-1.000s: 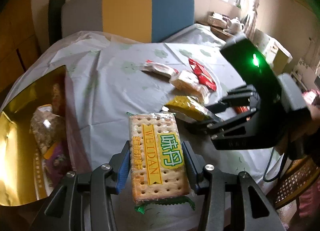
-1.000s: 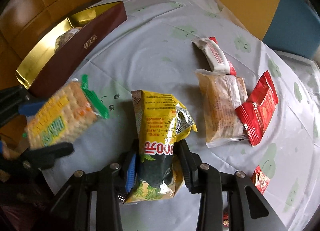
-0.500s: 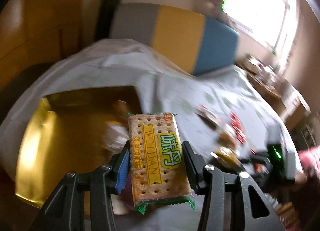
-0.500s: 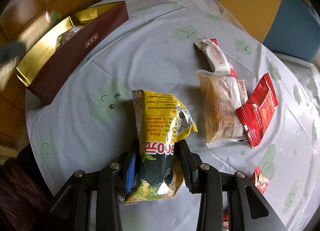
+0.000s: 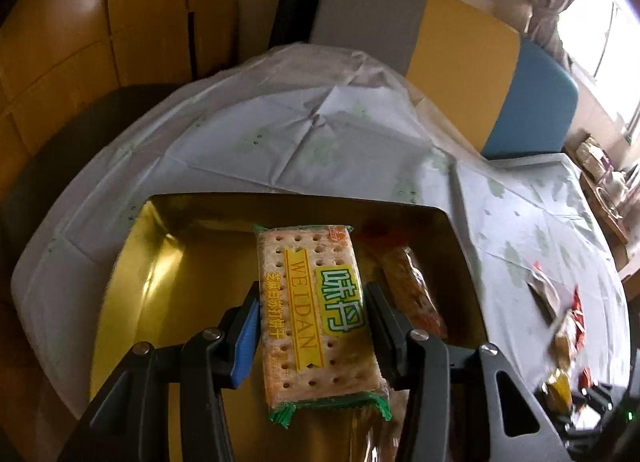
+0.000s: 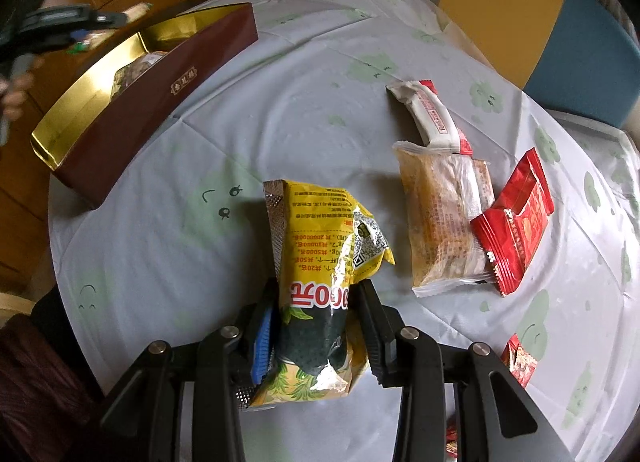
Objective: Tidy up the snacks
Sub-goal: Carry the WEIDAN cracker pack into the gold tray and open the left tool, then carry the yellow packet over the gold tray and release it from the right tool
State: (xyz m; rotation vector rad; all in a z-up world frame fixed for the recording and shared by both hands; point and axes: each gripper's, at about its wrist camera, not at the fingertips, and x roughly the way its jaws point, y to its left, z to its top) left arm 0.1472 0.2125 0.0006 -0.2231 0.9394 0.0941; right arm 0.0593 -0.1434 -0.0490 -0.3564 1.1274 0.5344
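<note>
Now clamping a cracker pack (image 5: 316, 314) in the left gripper (image 5: 312, 322) over the gold box (image 5: 160, 262); right gripper (image 6: 316, 326) pinching a yellow bag (image 6: 324, 262) on the table (image 6: 300, 121). Could land on packets already inside, tilting over the rim.

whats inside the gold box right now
The gold box holds a clear-wrapped orange snack and something red behind it. The cracker pack covers the rest of the middle.
</note>
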